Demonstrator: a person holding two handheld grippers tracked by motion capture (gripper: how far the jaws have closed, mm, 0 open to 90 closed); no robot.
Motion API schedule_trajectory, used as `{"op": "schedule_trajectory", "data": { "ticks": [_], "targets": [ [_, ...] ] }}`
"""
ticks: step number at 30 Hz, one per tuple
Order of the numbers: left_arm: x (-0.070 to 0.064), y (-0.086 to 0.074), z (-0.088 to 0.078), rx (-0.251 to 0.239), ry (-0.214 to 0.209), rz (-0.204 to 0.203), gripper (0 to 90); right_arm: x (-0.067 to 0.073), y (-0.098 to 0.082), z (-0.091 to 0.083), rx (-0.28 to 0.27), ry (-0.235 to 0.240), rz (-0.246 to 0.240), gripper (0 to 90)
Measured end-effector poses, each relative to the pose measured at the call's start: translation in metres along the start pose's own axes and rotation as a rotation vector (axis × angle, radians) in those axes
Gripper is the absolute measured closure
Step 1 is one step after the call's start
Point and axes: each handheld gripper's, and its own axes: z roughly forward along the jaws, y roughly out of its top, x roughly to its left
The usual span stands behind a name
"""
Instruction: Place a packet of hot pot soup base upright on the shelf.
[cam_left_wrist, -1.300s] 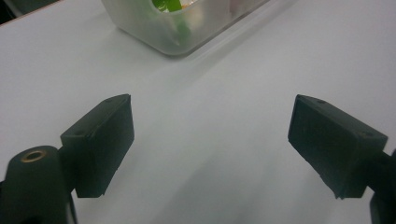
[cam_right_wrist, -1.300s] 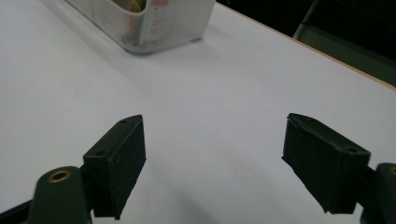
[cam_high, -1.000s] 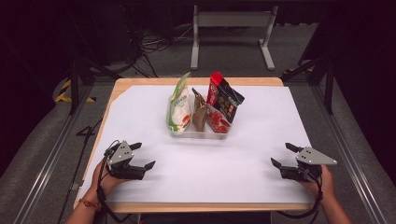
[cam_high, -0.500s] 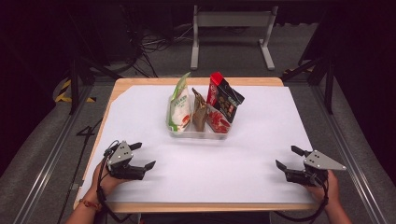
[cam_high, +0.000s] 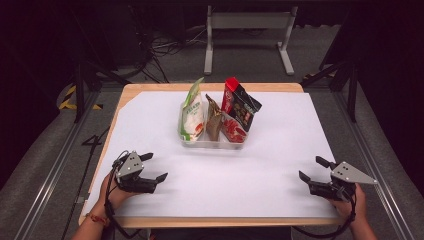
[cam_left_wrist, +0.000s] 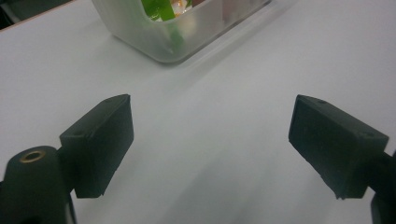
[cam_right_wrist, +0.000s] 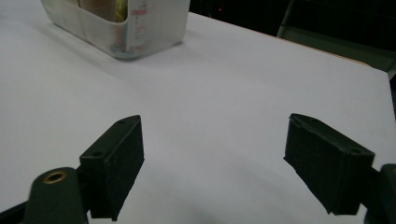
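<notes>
A clear plastic bin (cam_high: 214, 142) stands at the middle of the white-covered table (cam_high: 280, 150). In it stand a green-and-white pouch (cam_high: 192, 112), a brown pouch (cam_high: 214, 120) and a red-and-black pouch (cam_high: 239, 107). My left gripper (cam_high: 153, 167) rests near the front left, open, nothing between its jaws. My right gripper (cam_high: 313, 169) sits near the front right, open and empty too. The left gripper view has the bin's frosted corner (cam_left_wrist: 175, 32) ahead of the gripper (cam_left_wrist: 210, 140). In the right gripper view the bin (cam_right_wrist: 126, 28) is far off to the upper left of the gripper (cam_right_wrist: 212, 158).
Wooden table edges (cam_high: 210, 221) frame the white sheet. Metal rails (cam_high: 55, 165) run along both sides on the grey floor. A grey stand (cam_high: 247, 35) and cables (cam_high: 165, 47) lie beyond the far edge. Bare white sheet lies between each gripper and the bin.
My right gripper has drifted a little to the right and toward the front edge. The left gripper and the bin have stayed put.
</notes>
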Motion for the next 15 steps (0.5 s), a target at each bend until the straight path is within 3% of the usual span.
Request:
{"op": "schedule_trajectory", "data": {
  "ticks": [15],
  "targets": [
    [-0.0004, -0.0005, -0.0035, -0.009, 0.002, 0.010, 14.8, 0.0035, 0.0069, 0.0000, -0.004, 0.001, -0.003, 20.3]
  ]
}}
